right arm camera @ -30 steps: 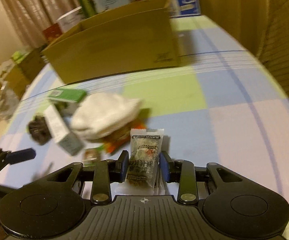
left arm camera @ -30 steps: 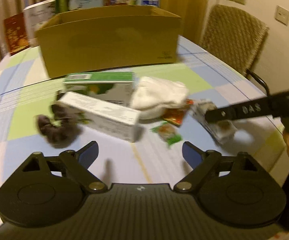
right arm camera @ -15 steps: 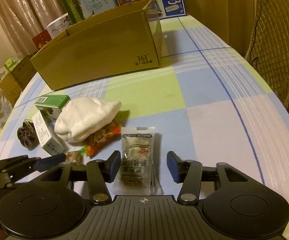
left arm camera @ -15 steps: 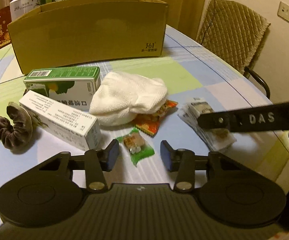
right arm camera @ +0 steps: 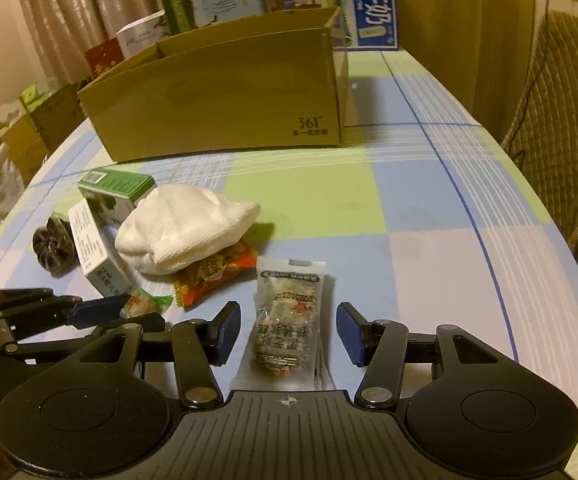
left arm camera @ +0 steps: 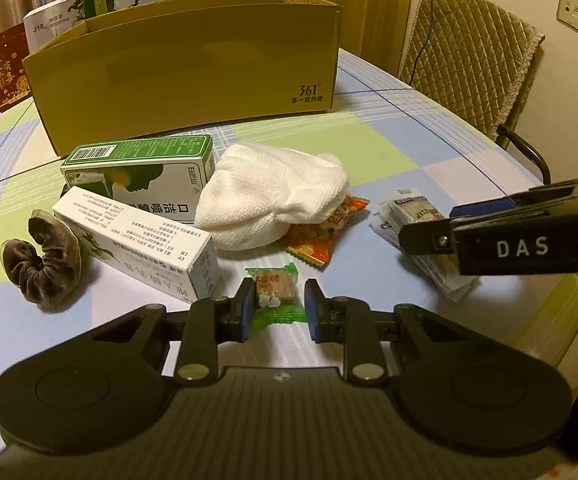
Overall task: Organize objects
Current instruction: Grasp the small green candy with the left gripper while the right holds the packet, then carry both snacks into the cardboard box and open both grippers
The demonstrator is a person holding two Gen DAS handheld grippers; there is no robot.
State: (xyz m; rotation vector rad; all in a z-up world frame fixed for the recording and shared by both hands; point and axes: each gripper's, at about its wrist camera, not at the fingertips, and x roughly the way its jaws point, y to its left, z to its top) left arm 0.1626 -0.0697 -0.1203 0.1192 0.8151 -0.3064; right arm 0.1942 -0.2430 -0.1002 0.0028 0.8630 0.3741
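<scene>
1. The left hand-held gripper (left arm camera: pixel 276 309) has its jaws narrowed around the green-wrapped candy (left arm camera: pixel 275 295) on the tabletop (left arm camera: pixel 429 152); the left pad seems to touch the wrapper, the right stands just off it. A pinch that takes only the crinkly film could let the candy slip out on the lift.
2. The white medicine carton (left arm camera: pixel 137 236) lies just beside the left finger; a sideways drift would nudge it.
3. The right hand-held gripper (right arm camera: pixel 287 334) stands wide open astride the clear snack packet (right arm camera: pixel 285 316), which lies on a small stack; closing low might drag several flat packets at once.
4. The cardboard box (left arm camera: pixel 185 76), the likely destination, stands well apart behind the white cloth (left arm camera: pixel 273 196), so either item could drop during the carry.
</scene>
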